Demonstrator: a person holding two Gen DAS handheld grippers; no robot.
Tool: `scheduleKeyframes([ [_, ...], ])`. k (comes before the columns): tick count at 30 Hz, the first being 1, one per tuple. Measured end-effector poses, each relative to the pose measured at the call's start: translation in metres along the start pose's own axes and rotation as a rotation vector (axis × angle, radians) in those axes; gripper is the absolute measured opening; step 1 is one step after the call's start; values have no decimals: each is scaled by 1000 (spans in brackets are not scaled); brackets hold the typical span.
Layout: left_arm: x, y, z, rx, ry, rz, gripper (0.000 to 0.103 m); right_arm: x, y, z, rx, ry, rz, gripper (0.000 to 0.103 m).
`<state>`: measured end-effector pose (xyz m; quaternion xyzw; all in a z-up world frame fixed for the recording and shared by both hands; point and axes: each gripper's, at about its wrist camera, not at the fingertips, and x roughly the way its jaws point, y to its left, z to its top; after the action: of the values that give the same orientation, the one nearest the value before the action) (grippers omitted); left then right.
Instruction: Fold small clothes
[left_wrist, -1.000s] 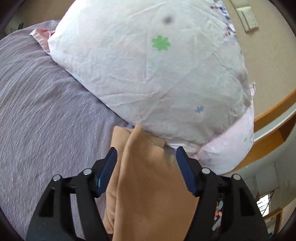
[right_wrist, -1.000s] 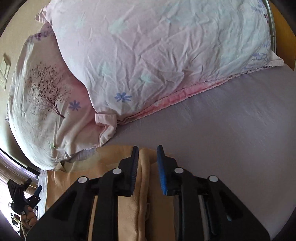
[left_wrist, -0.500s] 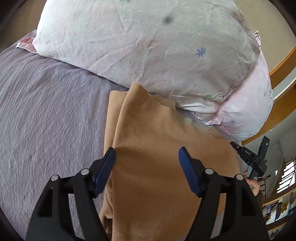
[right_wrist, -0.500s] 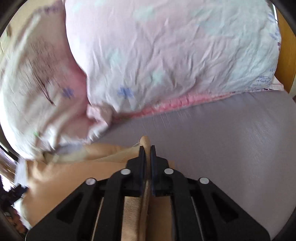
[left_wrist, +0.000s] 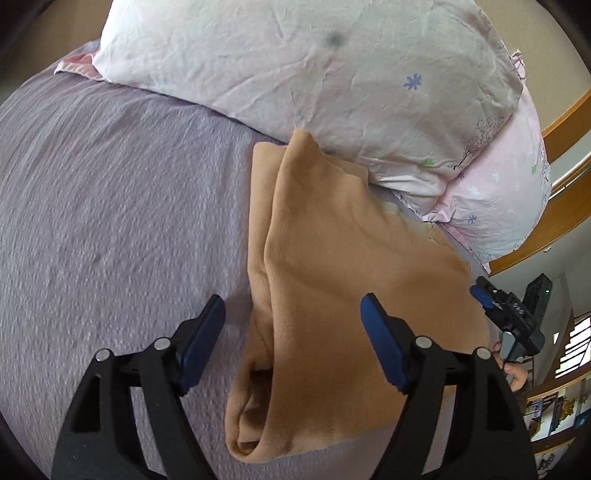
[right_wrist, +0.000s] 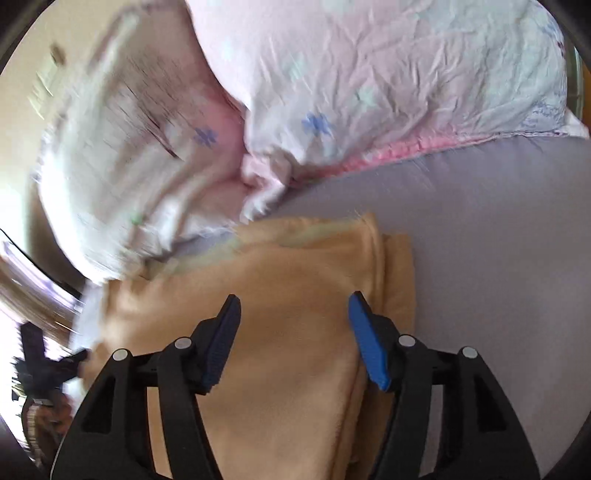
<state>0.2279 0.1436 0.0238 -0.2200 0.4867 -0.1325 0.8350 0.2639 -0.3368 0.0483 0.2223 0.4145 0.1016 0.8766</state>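
A tan fleece garment (left_wrist: 332, 280) lies folded in layers on the purple bedspread (left_wrist: 110, 206), its far end against the pillows. My left gripper (left_wrist: 291, 310) is open above its near part, with nothing between the fingers. My right gripper (right_wrist: 293, 308) is open and empty over the same garment (right_wrist: 288, 317) from the other side; that view is blurred. The right gripper also shows at the garment's right edge in the left wrist view (left_wrist: 509, 314).
A white flowered pillow (left_wrist: 314, 70) and a pink one (left_wrist: 506, 195) lie at the head of the bed. A wooden bed frame (left_wrist: 561, 206) runs along the right. Bare bedspread (right_wrist: 498, 258) lies to the right of the garment in the right wrist view.
My right gripper was shut on a fold of the garment half a second ago; it has opened, let go and pulled back. My left gripper has drawn back and stayed open.
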Motion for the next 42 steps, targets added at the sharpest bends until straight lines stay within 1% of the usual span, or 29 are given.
scheduleKeyframes([
  [1,1,-3,0,5,-4,13,74,-10,-4,-1,9,-44,41,72],
  [2,3,-5,-1,1,-6,29,67,-15,-7,-1,15,-78,62,79],
  [3,8,-7,-1,-12,9,20,29,-23,-11,-2,26,-117,89,82],
  [4,16,-6,-1,-46,42,7,15,-30,-15,-2,40,-145,113,84],
  [5,16,-3,-1,-89,30,-12,14,-33,-24,-4,72,-169,143,84],
  [6,17,-3,0,-108,37,-22,13,-34,-28,-3,100,-179,162,84],
  [8,11,-9,5,-118,25,-62,12,-39,-44,-2,164,-195,188,84],
  [10,-3,-29,12,-108,3,-140,12,-44,-50,3,189,-220,202,84],
  [13,-19,-82,24,-35,-38,-237,11,-53,-56,5,211,-272,232,84],
  [16,-12,-158,26,61,-32,-368,11,-65,-62,6,232,-301,268,84],
  [18,15,-220,15,147,13,-448,12,-65,-64,5,241,-301,269,84],
  [19,32,-244,8,175,44,-476,12,-64,-66,5,241,-294,257,84],
  [21,74,-289,-12,210,140,-526,16,-62,-67,5,233,-278,217,84],
  [23,105,-315,-27,212,237,-594,17,-64,-71,5,239,-278,192,84],
  [24,109,-317,-29,193,256,-643,17,-67,-74,4,246,-280,193,84],
  [25,107,-315,-30,175,248,-675,19,-69,-76,3,250,-274,193,84],
  [26,98,-309,-29,176,214,-674,27,-73,-77,3,245,-253,197,85],
  [27,86,-300,-26,185,164,-641,36,-75,-77,1,236,-232,197,85],
  [29,66,-275,-19,192,65,-508,41,-76,-74,-1,210,-165,193,88],
  [30,59,-260,-18,195,30,-412,43,-74,-72,-2,192,-122,187,88],
  [31,57,-249,-16,193,18,-321,45,-69,-69,-3,175,-71,175,88],
  [32,58,-237,-14,187,24,-257,48,-61,-67,-5,161,-14,163,88],
  [33,65,-225,-13,177,52,-195,49,-53,-66,-6,157,30,156,88],
  [34,74,-216,-12,157,79,-156,49,-44,-65,-8,158,74,153,88],
  [36,94,-203,-16,131,141,-133,49,-28,-64,-14,161,141,154,87],
  [37,102,-199,-18,125,162,-142,49,-25,-62,-16,152,137,161,85],
  [39,116,-198,-23,116,181,-172,50,-23,-57,-19,141,144,198,75],
  [40,120,-197,-23,112,183,-192,51,-21,-57,-20,148,157,220,67],
  [42,132,-200,-24,80,187,-258,51,-16,-55,-24,133,156,211,59],
])
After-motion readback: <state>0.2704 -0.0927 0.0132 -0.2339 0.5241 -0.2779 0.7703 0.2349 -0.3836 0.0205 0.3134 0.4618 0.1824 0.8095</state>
